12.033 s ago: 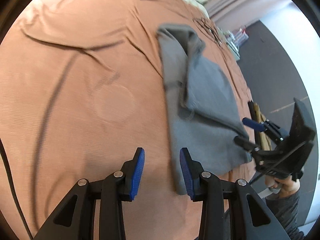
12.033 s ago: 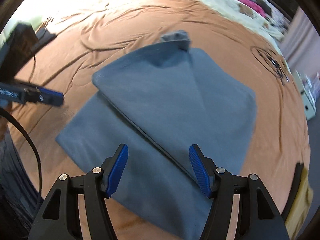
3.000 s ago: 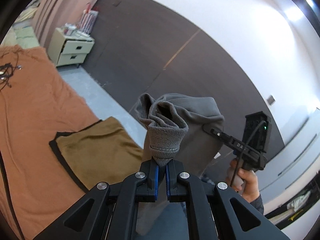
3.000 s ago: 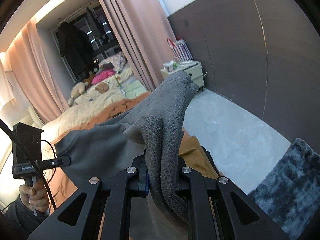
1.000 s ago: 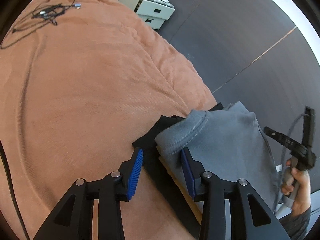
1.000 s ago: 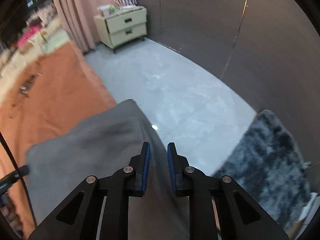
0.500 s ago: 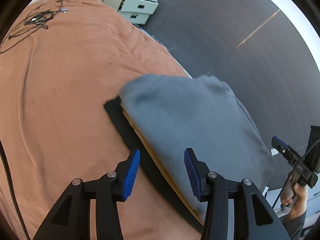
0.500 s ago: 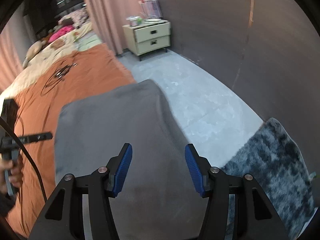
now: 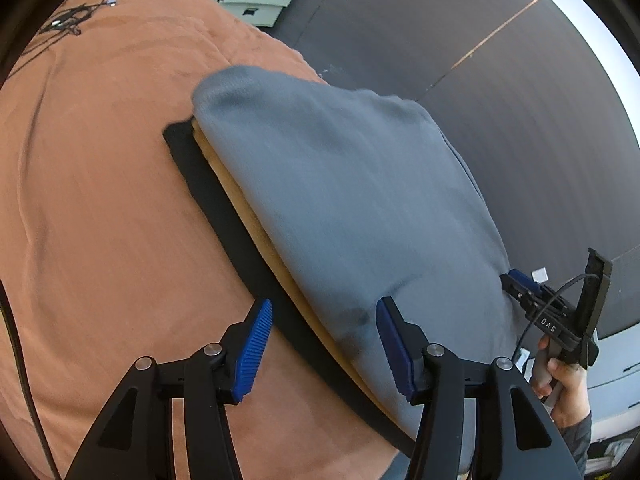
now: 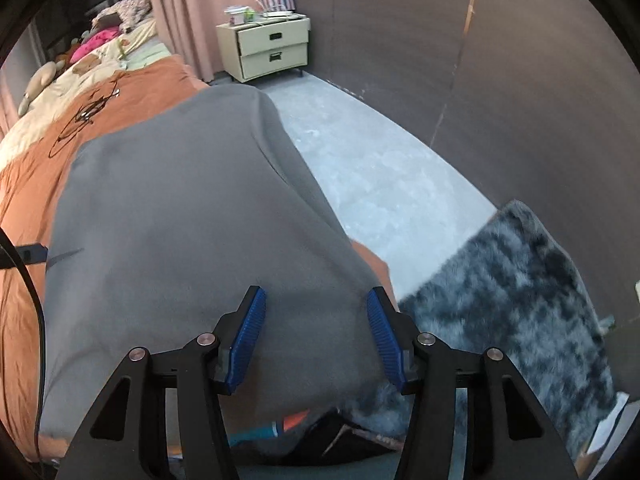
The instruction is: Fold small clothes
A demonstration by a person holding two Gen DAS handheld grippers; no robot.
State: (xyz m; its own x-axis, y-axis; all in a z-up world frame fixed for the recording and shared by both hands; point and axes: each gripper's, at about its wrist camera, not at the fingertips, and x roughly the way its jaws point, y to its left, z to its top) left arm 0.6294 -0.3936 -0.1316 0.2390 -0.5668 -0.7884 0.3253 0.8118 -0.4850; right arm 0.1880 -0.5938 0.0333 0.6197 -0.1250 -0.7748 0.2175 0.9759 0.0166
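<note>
The folded grey garment (image 9: 344,200) lies flat on top of a stack, over a tan folded piece (image 9: 256,224) and a black one (image 9: 208,192), at the edge of the orange bed cover (image 9: 100,168). My left gripper (image 9: 324,344) is open and empty, just above the stack's near edge. The right gripper (image 9: 520,284) shows at the garment's far side in that view. In the right wrist view the grey garment (image 10: 180,240) fills the middle, and my right gripper (image 10: 316,336) is open and empty above its near edge.
A black cable (image 9: 68,20) lies on the bed cover far off. A cream nightstand (image 10: 268,50) stands by the pink curtain. A dark shaggy rug (image 10: 520,300) and grey floor (image 10: 380,168) lie beside the bed. Toys and pillows (image 10: 100,36) sit at the bed's head.
Both grippers carried the grey garment through the air and laid it on the tan and black stack, then opened and let go. Over the last half second both drew back slightly.
</note>
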